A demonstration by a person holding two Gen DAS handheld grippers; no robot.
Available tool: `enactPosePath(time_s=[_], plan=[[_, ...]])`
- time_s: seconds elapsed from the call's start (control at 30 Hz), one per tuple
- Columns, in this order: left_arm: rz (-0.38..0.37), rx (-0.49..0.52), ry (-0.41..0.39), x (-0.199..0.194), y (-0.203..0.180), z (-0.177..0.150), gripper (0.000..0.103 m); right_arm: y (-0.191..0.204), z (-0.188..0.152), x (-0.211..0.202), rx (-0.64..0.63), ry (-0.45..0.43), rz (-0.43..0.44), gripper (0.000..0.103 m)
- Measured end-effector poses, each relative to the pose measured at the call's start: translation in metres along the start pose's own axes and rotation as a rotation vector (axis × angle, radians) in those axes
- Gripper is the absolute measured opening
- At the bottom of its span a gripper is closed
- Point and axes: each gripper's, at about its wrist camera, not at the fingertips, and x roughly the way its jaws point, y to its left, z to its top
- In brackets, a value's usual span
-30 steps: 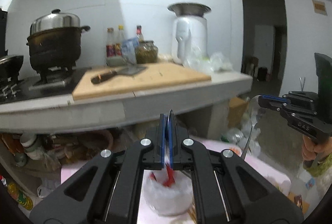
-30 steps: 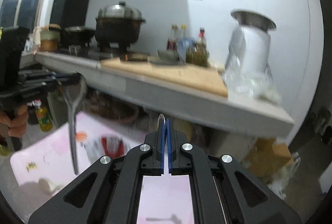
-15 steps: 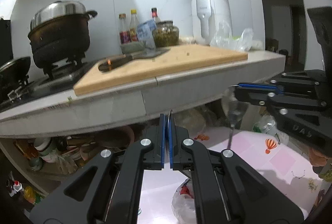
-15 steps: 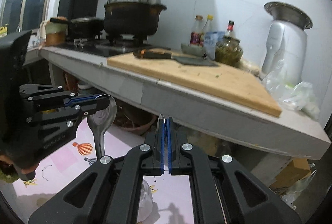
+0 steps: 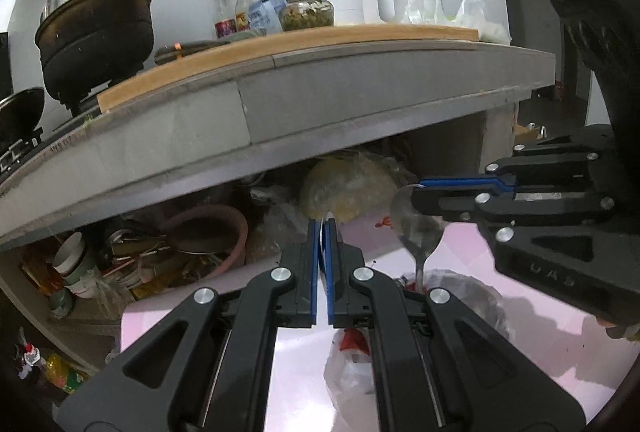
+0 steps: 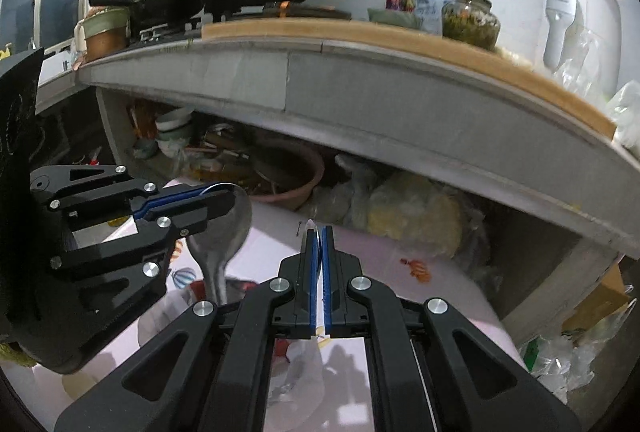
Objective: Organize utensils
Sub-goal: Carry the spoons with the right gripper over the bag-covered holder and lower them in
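A shiny metal spoon [image 5: 418,232] hangs bowl-up from the right gripper [image 5: 416,194], its bowl rim pinched between the blue-padded fingers [image 5: 460,183], handle pointing down toward a clear plastic bag [image 5: 352,364] on the pink patterned surface [image 5: 560,328]. A second metal spoon [image 6: 224,232] hangs the same way from the left gripper [image 6: 230,194], fingers pressed on its bowl. Both sit below the grey kitchen counter [image 6: 360,84], side by side.

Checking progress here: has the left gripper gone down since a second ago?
Yes. In the left wrist view the counter edge and chopping board now sit higher, so the left gripper has dropped towards the pink table.
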Motion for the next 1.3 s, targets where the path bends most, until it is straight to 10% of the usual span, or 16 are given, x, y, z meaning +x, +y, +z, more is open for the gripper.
enactPosePath(time_s=[0.4, 0.63, 0.77, 1.3], plan=[[-0.022, 0.007, 0.032, 0.000, -0.002, -0.007, 0.005, 0.004, -0.012, -0.002, -0.002, 0.031, 0.035, 0.003], [-0.048, -0.024, 0.048, -0.008, 0.004, -0.006, 0.035, -0.004, -0.012, -0.007, 0.040, 0.053, 0.054, 0.010], [-0.053, -0.039, 0.039, -0.017, 0.008, -0.004, 0.042, -0.009, -0.011, -0.017, 0.069, 0.030, 0.059, 0.025], [-0.111, -0.191, -0.031, -0.073, 0.033, -0.009, 0.060, -0.031, -0.015, -0.091, 0.146, -0.075, 0.019, 0.034]])
